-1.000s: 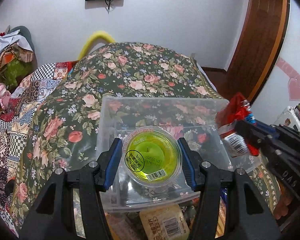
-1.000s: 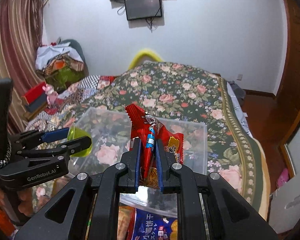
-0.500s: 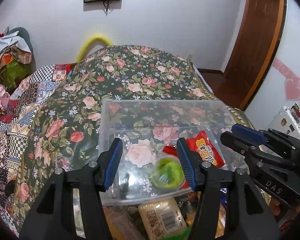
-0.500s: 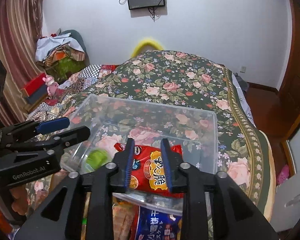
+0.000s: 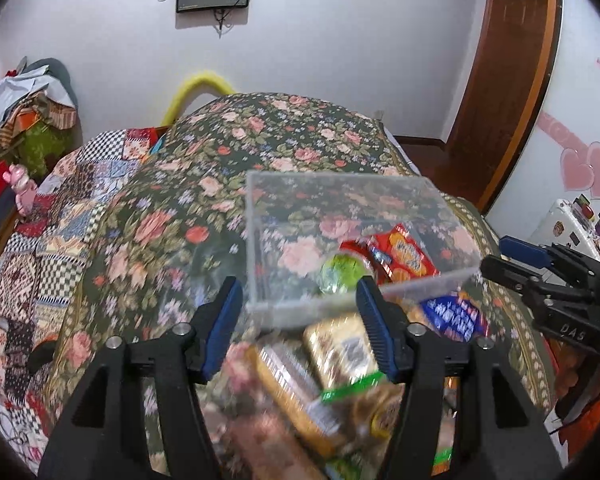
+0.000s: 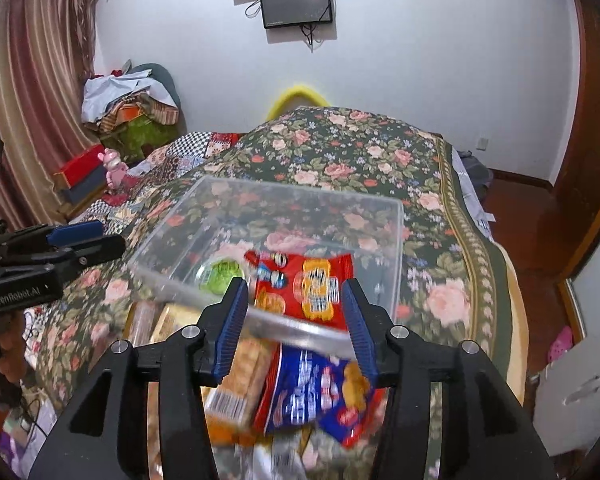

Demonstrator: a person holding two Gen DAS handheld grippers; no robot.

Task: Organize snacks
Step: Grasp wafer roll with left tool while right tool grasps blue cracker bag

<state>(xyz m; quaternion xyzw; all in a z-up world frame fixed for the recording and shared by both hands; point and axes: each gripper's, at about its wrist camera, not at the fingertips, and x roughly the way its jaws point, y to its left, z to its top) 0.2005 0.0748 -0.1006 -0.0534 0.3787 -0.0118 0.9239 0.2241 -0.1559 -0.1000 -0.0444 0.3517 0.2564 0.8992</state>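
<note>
A clear plastic bin [image 5: 340, 184] [image 6: 300, 196] sits on the floral bedspread. In it lie a green jelly cup [image 5: 342, 272] [image 6: 222, 274] and a red snack packet [image 5: 400, 254] [image 6: 304, 284]. My left gripper [image 5: 300, 316] is open and empty, just in front of the bin's near wall. My right gripper [image 6: 296, 320] is open and empty, over the bin's near edge. Loose snacks lie in front of the bin: a blue packet [image 5: 452, 314] [image 6: 320, 392] and tan biscuit packs [image 5: 340, 350] [image 6: 240, 384], blurred.
The floral bedspread [image 5: 260, 140] covers the bed, with a patchwork quilt [image 5: 60, 220] on the left. Each gripper shows at the edge of the other's view, the right gripper [image 5: 548, 276] and the left gripper [image 6: 56, 248]. A wooden door [image 5: 500, 80] stands at right.
The left gripper let go of the green jelly cup and the right let go of the red packet; both now lie in the bin. Both grippers opened and drew back toward the loose snacks.
</note>
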